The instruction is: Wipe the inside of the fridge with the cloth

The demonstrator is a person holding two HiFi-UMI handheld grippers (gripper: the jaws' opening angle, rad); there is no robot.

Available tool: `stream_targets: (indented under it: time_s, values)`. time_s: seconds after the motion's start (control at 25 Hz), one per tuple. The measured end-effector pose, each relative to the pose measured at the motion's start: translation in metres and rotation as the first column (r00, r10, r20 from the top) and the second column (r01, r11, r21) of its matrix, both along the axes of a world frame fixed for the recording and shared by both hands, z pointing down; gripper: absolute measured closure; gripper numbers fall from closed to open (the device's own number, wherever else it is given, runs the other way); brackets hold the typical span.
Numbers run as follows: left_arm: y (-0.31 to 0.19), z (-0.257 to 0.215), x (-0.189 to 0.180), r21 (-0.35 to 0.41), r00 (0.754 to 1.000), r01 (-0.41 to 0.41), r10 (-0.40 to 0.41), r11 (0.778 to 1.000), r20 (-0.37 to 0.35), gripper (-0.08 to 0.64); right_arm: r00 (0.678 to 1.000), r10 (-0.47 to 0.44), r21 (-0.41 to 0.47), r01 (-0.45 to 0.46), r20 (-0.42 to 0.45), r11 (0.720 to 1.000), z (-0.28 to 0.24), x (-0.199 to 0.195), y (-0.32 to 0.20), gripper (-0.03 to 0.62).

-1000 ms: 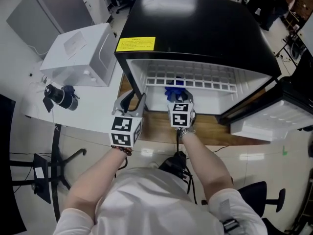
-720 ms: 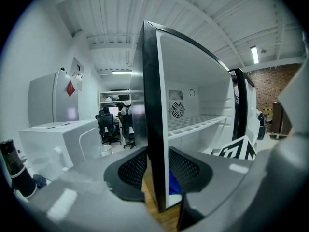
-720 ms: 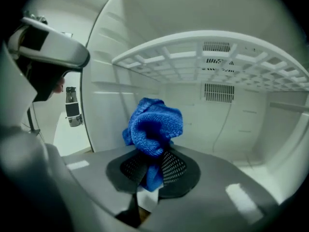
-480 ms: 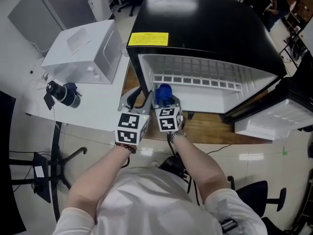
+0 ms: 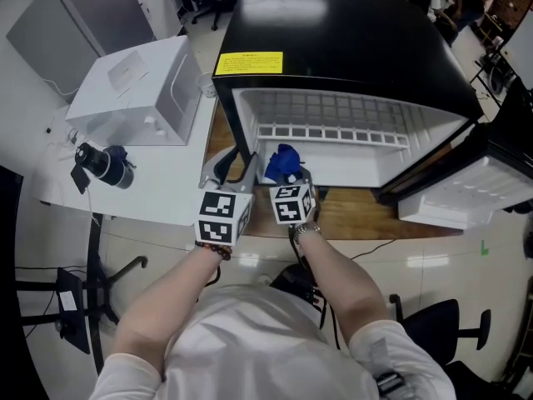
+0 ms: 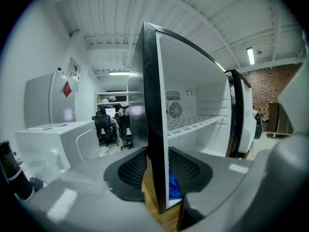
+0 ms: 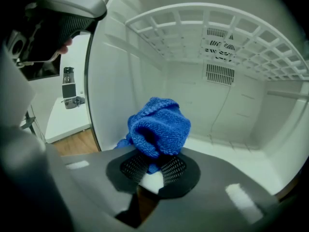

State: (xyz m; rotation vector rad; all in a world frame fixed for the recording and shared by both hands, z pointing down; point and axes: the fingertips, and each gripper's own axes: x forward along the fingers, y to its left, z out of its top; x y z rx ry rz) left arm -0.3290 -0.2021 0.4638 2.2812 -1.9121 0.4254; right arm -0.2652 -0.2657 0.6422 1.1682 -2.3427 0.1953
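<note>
Bottom centre of the right gripper view, the right gripper (image 7: 153, 170) pinches the chunky blue knit cloth (image 7: 159, 127), bunched up just inside the lower-left opening of the fridge (image 5: 333, 32). The left gripper (image 6: 157, 170) is clamped on the glossy side wall (image 6: 150, 105). I'd guess wiping's barely underway, with the smooth white liner and the grid shelf (image 7: 203, 28) further back left to do.

The left gripper (image 6: 157, 167) has its jaws on either side of the fridge wall (image 6: 150, 100), apparently clamping it. A blue cloth (image 6: 174, 187) shows just inside.
</note>
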Motion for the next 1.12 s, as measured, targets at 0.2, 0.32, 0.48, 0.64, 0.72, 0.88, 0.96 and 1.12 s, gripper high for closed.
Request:
stream_targets:
  time_s: [0.2,0.32,0.48,0.64,0.72,0.88,0.96,1.12]
  values:
    - [-0.001,0.000,0.000,-0.001,1.000,-0.004,0.004,1.000,-0.009,0.426,0.999,0.039,0.002,-0.039,-0.021,0.999,0.003,0.019,-0.005,0.551]
    - [-0.001,0.001,0.000,-0.006,1.000,-0.008,0.008,1.000,-0.015,0.426,0.997,0.073,0.002,-0.073,-0.037,0.997,0.002,0.034,-0.008,0.549]
    - [-0.001,0.001,-0.001,-0.007,1.000,-0.014,0.014,1.000,-0.020,0.426,0.992,0.111,-0.005,-0.111,-0.054,0.994,0.004,0.054,-0.015,0.549]
    - [-0.001,0.001,-0.001,-0.010,1.000,-0.013,0.013,1.000,-0.022,0.426,0.984,0.156,-0.004,-0.157,-0.085,0.988,0.005,0.080,-0.023,0.551]
    - [0.000,0.000,0.000,-0.012,1.000,-0.010,0.010,1.000,-0.026,0.426,0.981,0.170,-0.004,-0.172,-0.096,0.985,0.006,0.092,-0.025,0.551]
    - [-0.001,-0.003,0.001,-0.008,0.999,-0.002,0.002,1.000,-0.032,0.426,0.974,0.198,-0.008,-0.200,-0.106,0.980,0.005,0.116,-0.030,0.551]
    - [-0.002,-0.003,0.000,-0.009,1.000,0.003,-0.004,1.000,-0.030,0.426,0.969,0.219,-0.013,-0.222,-0.117,0.975,0.007,0.132,-0.032,0.551]
    - [-0.002,-0.002,-0.001,-0.014,0.999,0.023,-0.023,1.000,-0.026,0.425,0.964,0.237,-0.017,-0.241,-0.125,0.970,0.006,0.156,-0.038,0.551]
